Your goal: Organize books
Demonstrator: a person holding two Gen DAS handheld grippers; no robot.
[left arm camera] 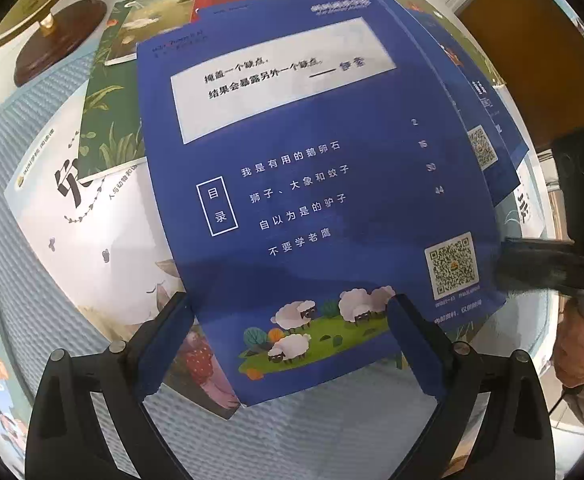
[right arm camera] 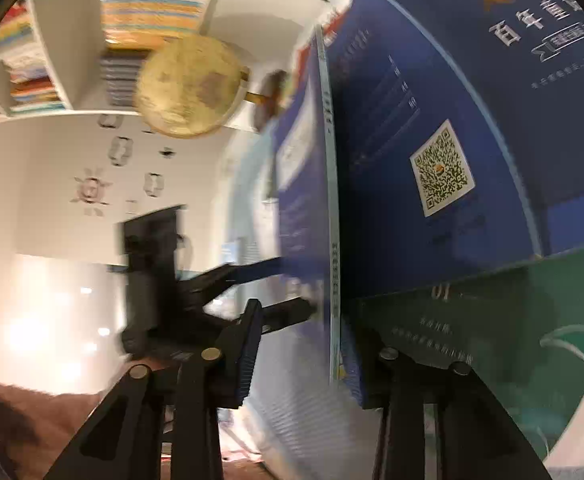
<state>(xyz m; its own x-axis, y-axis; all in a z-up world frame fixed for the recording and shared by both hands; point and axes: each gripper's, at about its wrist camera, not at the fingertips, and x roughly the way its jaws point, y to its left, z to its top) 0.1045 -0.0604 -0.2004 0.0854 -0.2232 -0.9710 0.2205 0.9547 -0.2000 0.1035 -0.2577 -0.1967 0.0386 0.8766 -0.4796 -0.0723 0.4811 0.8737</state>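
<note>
Sorting barely begun — books lie scattered, right gripper (right arm camera: 311,344) narrowed around the blue booklet's (left arm camera: 315,184) edge, left gripper (left arm camera: 292,344) wide, empty.

Lying on ribbed pale-blue table mat (left arm camera: 20,184): overlapping books — white one (left arm camera: 104,248), green one (left arm camera: 108,128), blue ones (left arm camera: 311,184); globe stand (left arm camera: 58,40) resting beside.

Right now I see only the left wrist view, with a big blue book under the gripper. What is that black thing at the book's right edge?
Observer: That is the right gripper. The blue book has its edge between the gripper's two fingers, with one pad clear of it.
Operator: Is there anywhere to put books?
Observer: Yes, a white shelf with stacked books stands behind a golden globe.
</note>
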